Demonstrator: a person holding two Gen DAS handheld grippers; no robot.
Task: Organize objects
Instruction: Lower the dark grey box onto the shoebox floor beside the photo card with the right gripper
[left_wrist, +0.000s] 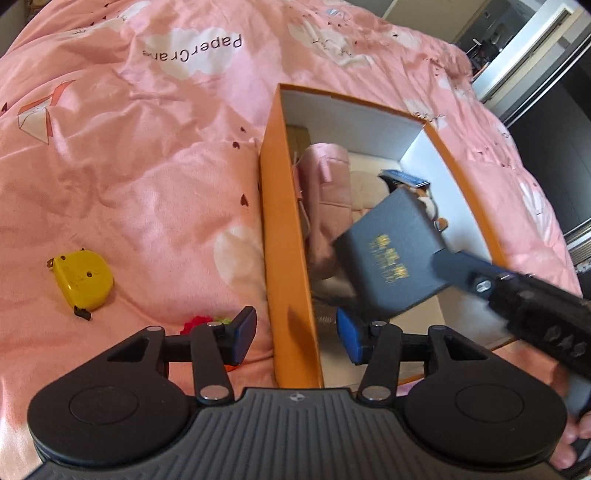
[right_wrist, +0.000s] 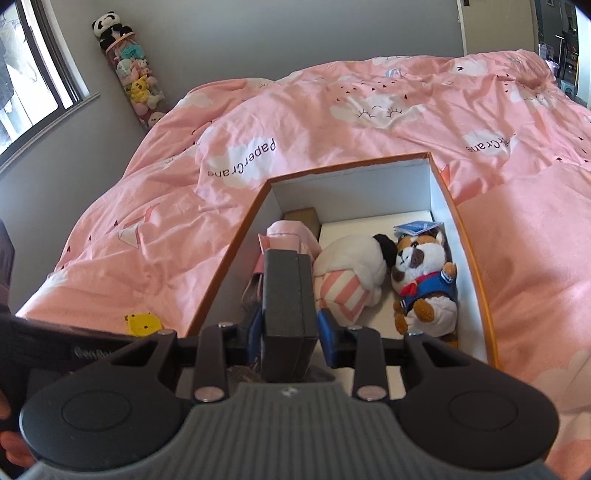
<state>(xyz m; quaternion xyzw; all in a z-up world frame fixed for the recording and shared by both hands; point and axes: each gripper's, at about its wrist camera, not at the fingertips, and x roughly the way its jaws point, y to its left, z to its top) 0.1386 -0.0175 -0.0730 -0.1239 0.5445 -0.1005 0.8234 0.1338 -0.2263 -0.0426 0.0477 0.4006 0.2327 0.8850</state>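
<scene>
While held, dark box (right_wrist: 288, 295) points lengthwise away.

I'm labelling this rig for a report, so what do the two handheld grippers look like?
Both match: the left gripper and right gripper have black linkage arms with silver rivets, blue finger pads, round black discs, and a grey ribbed body bearing a small round emblem.

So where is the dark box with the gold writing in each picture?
Left wrist view: the dark box is right of centre, tilted over the orange box, held by the right gripper.
Right wrist view: the dark box is at lower centre, seen edge-on in the gripper.
Shared landmark: the orange box on the pink bedspread.
</scene>
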